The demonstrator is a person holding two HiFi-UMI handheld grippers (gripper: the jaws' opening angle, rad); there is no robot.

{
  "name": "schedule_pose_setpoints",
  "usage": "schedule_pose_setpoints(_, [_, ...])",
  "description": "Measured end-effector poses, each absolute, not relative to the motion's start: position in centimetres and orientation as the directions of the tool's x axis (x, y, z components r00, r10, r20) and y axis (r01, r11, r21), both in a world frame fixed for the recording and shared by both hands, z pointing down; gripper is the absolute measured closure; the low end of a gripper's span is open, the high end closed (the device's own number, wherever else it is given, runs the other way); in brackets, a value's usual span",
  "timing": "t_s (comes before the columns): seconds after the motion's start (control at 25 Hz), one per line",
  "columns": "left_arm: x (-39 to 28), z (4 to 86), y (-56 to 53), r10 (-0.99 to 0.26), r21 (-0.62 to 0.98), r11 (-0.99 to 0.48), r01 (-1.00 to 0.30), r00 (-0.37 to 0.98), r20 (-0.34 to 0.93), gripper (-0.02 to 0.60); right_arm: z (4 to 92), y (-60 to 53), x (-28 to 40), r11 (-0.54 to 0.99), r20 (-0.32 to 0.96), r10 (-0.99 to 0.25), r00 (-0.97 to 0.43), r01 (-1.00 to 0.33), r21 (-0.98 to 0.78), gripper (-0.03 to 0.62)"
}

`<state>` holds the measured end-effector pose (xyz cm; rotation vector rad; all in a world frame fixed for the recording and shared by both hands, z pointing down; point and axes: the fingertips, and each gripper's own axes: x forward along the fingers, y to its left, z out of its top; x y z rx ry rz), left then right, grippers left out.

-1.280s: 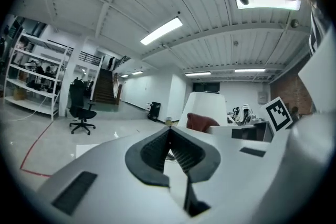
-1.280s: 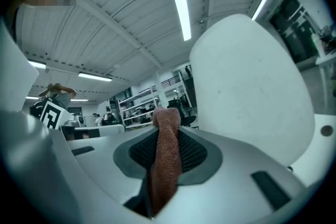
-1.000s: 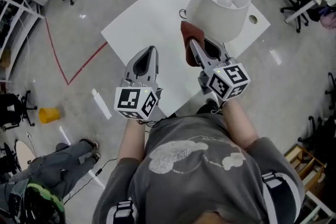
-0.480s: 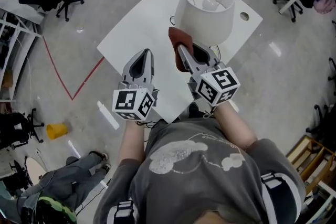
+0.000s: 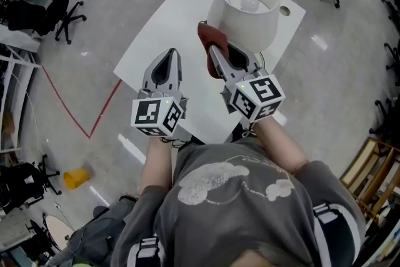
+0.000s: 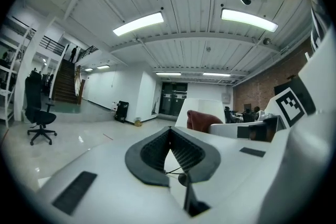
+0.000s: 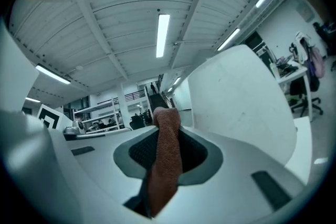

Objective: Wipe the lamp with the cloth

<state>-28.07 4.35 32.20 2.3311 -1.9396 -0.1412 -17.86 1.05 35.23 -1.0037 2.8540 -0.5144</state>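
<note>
Starting at the left, my left gripper [image 5: 172, 53] hangs over the table [image 5: 164, 17], to the left of the lamp [image 5: 245, 20] and clearly apart from it. Its own view shows the jaws drawn together at the tips with nothing held between them, so it has no part in the wipe for now.

Next along is the right gripper [image 5: 212, 50], clamped on the cloth [image 5: 205, 39]. In the right gripper view the cloth [image 7: 166, 162] runs up between the jaws and stands out past the tips as a brown tuft.

The lamp lies ahead and to the right of that tuft. Its shade stands upright on the table with the open top facing my head camera and the bulb [image 5: 250, 4] showing inside. From above, the cloth sits just beside the shade's near-left wall, low on its side. I cannot tell whether it touches. In the right gripper view the shade [image 7: 242, 97] fills the right half, close beside the cloth.

I judge the right gripper is the nearer one and should do the work. The move is to bring the cloth rightward onto the wall, then stroke around or along the upright shade. I would press lightly, since a shade like this may tilt or slide.
</note>
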Motion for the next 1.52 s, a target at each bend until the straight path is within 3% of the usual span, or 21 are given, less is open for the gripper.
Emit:
schedule_pose_setpoints(0.44, [-30.9,29.0,-1.0,-0.91,0.107,-0.413,-0.904,0.407,-0.073,0.574,29.9,-2.8,-19.8,0.468,-0.02,-0.873,-0.487,-0.826,-0.315,0.508])
schedule_pose_setpoints(0.76, [-31.0,28.7,-2.6,-0.858,0.109,-0.514,-0.851,0.506,-0.089,0.574,27.6,-5.2,-17.1,0.244,-0.048,-0.967,-0.249,-0.864,-0.441,0.508])
schedule_pose_setpoints(1.12, [-30.9,30.3,-2.0,-0.834,0.132,-0.551,-0.824,0.547,-0.065,0.574,29.1,-6.1,-16.9,0.153,-0.016,-0.986,-0.166,-0.86,-0.487,0.508])
schedule_pose_setpoints(1.52, [-31.8,33.5,-1.4,-0.835,0.17,-0.543,-0.822,0.549,-0.013,0.574,35.8,-5.1,-18.1,0.124,0.119,-0.973,-0.198,-0.881,-0.456,0.508])
